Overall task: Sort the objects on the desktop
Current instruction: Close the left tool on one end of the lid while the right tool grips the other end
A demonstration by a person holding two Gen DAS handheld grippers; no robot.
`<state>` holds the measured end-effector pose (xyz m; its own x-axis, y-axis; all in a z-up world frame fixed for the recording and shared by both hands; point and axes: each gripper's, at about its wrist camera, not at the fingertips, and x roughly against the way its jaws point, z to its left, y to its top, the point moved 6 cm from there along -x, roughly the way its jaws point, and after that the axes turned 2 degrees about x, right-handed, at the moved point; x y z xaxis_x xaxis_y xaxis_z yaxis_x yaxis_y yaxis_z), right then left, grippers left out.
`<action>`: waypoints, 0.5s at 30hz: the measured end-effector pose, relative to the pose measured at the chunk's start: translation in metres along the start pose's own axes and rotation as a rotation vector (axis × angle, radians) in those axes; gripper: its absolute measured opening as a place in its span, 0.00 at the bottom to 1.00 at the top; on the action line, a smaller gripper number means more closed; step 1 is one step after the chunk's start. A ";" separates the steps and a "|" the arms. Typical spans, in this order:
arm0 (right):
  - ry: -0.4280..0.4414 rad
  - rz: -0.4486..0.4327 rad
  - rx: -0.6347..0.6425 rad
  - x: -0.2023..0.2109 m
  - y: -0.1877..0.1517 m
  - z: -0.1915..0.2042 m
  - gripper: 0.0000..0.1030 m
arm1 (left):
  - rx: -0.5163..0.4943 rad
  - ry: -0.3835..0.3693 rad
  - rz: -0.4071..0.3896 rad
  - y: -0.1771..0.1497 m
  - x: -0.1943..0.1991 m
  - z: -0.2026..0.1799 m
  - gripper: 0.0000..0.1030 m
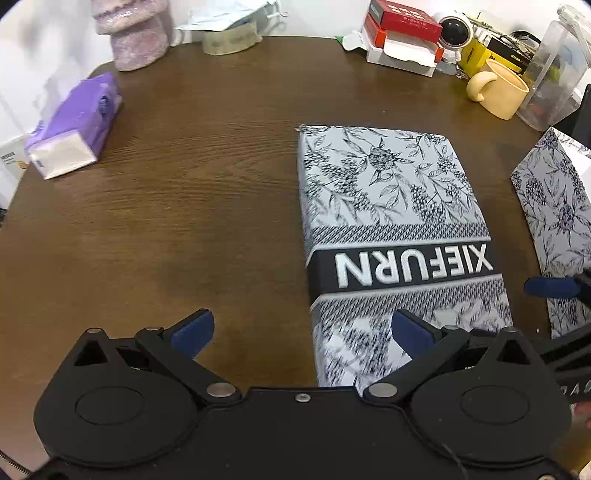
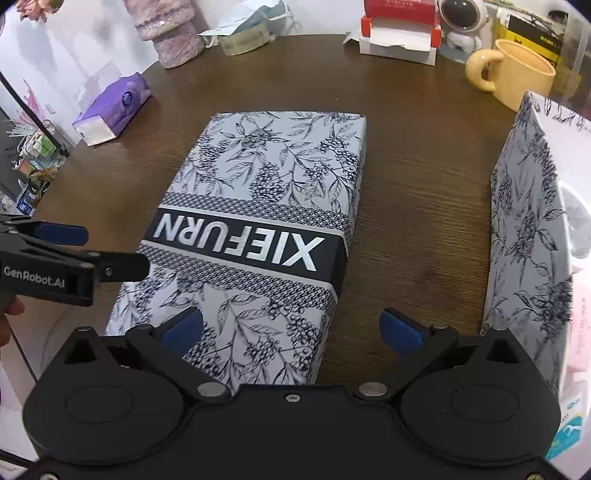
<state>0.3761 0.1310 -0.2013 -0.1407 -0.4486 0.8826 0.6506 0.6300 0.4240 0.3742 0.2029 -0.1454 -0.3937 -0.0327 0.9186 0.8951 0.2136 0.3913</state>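
Note:
A flat box lid (image 1: 395,229) with a blue-and-white floral print and the word XIEFURN lies on the brown table (image 1: 184,221). The same lid (image 2: 266,206) fills the middle of the right wrist view. Its matching box base (image 2: 528,229) stands open to the right, also seen as the base (image 1: 554,206) at the frame edge. My left gripper (image 1: 303,332) is open at the lid's near left corner, one finger over the lid and one over the table. My right gripper (image 2: 291,332) is open over the lid's near right corner, holding nothing.
A purple tissue pack (image 1: 70,129) lies at the far left. Along the back edge are a pink fuzzy object (image 1: 136,33), a tape roll (image 1: 229,38), red and white boxes (image 1: 402,33), an astronaut figure (image 1: 454,31) and a yellow mug (image 1: 502,88).

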 end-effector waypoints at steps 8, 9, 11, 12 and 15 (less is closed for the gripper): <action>0.041 -0.010 -0.046 -0.015 0.001 -0.003 1.00 | 0.014 -0.059 0.027 0.011 -0.024 -0.012 1.00; 0.047 -0.016 -0.052 -0.016 0.001 -0.003 1.00 | 0.019 -0.067 0.028 0.012 -0.026 -0.013 1.00; 0.062 -0.026 -0.063 -0.019 0.001 -0.003 1.00 | 0.032 -0.079 0.029 0.015 -0.029 -0.015 1.00; 0.070 -0.029 -0.072 -0.020 0.001 -0.003 1.00 | 0.040 -0.084 0.030 0.016 -0.031 -0.016 1.00; 0.099 -0.034 -0.100 -0.024 0.001 -0.003 1.00 | 0.066 -0.103 0.035 0.018 -0.034 -0.016 1.00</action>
<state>0.3824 0.1408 -0.2228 -0.0925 -0.5324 0.8414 0.7186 0.5493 0.4265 0.4074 0.1920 -0.1684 -0.3847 0.0760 0.9199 0.8945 0.2768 0.3512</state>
